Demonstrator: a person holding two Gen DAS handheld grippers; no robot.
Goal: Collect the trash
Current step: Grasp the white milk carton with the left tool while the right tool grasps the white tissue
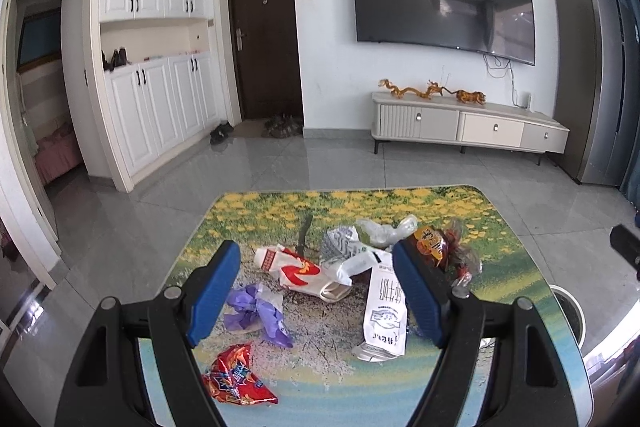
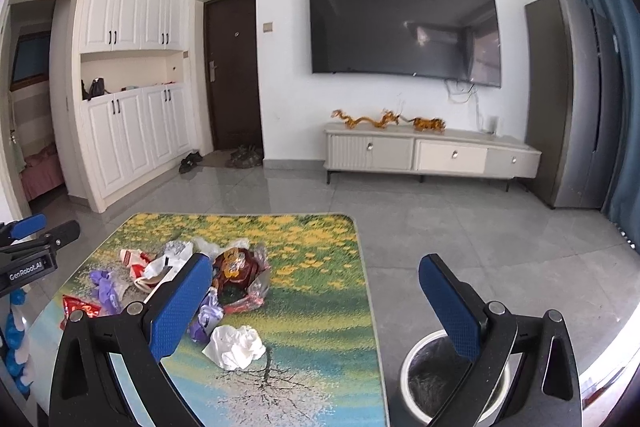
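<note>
Trash lies on a low table [image 1: 500, 211] with a flower-print top. In the left wrist view I see a red snack wrapper [image 1: 236, 379], a crumpled purple wrapper [image 1: 260, 311], a red-and-white packet [image 1: 296, 269], a long white wrapper [image 1: 386, 311] and a brown snack bag [image 1: 434, 245]. My left gripper [image 1: 320, 291] is open and empty above the pile. In the right wrist view a crumpled white tissue [image 2: 236, 347] lies nearest. My right gripper [image 2: 316, 303] is open and empty, over the table's right edge. A round bin [image 2: 412, 379] with a dark liner stands on the floor under its right finger.
The bin also shows in the left wrist view [image 1: 568, 311], right of the table. Grey tiled floor [image 2: 460, 227] surrounds the table. A TV cabinet [image 2: 432, 151] and a wall TV are at the back. My left gripper shows at the left edge of the right wrist view [image 2: 28, 247].
</note>
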